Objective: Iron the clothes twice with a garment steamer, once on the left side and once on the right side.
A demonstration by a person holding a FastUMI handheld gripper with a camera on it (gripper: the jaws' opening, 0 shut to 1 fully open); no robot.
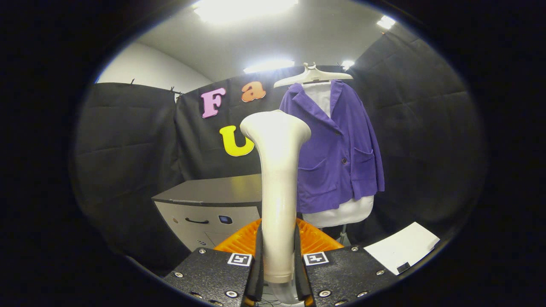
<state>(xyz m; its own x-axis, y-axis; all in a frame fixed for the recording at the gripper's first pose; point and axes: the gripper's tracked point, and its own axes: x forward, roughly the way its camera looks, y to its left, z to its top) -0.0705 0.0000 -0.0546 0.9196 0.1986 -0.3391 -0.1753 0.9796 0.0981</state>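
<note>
Your gripper (277, 273) is clamped on the steamer (277, 179), both fingers pressing its handle, so it stands upright between them. It is a smooth, glossy cream wand, slim along the shaft and flaring to a wide head at the top. Beyond it, a little to the right, a purple jacket (337, 149) hangs on a pale hanger (312, 75) over a white form (343, 213). An orange surface (318, 238) lies just ahead of your fingers. A grey cabinet (209, 209) stands to the left, a white sheet (403, 247) to the right, black cloth walls around, bright ceiling lights above.
</note>
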